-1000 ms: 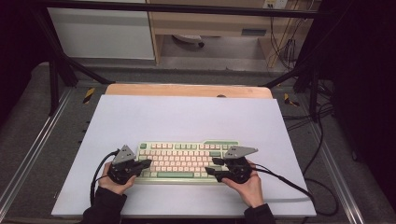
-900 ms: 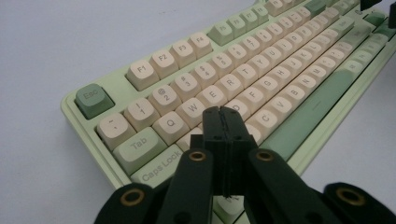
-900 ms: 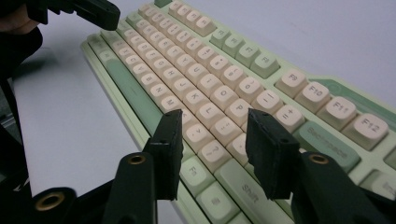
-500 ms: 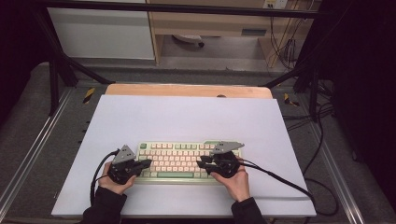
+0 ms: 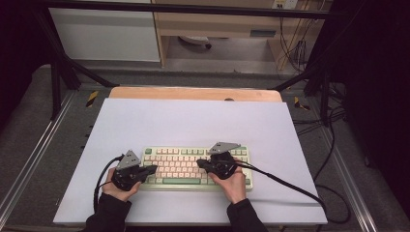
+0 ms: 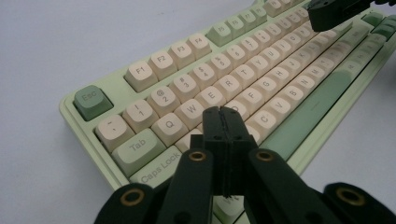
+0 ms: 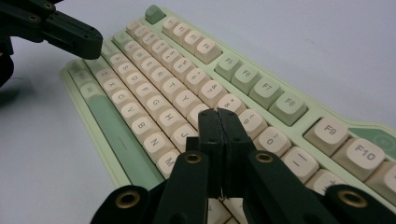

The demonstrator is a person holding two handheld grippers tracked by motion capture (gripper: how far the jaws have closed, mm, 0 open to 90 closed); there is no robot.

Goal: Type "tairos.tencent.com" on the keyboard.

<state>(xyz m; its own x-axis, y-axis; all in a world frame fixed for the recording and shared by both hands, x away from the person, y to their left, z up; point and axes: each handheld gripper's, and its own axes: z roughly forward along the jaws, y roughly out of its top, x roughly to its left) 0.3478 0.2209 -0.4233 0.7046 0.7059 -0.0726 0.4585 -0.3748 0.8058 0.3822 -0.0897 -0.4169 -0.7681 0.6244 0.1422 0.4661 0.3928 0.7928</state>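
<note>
A pale green keyboard (image 5: pixel 183 155) with cream and green keys lies near the front of the white table (image 5: pixel 193 123). My left gripper (image 5: pixel 153 169) is at its left end, with its jaws shut and empty. In the left gripper view the left gripper (image 6: pixel 222 112) points low over the keyboard (image 6: pixel 154 65), above the keys below W and E. My right gripper (image 5: pixel 199 163) is over the keyboard's right half. Its jaws have just been closing with nothing between them. In the right gripper view the right gripper (image 7: pixel 217 114) is shut above the letter rows of the keyboard (image 7: pixel 243 74).
A wooden board (image 5: pixel 193 93) runs along the table's far edge. The right gripper's black cable (image 5: pixel 290 183) trails off to the front right, and more cables (image 5: pixel 333 121) lie on the floor there. Black frame posts (image 5: pixel 55 82) stand at the back left.
My right gripper has slid left from the keyboard's right end toward its middle, and its jaws have closed. The left gripper has stayed where it was.
</note>
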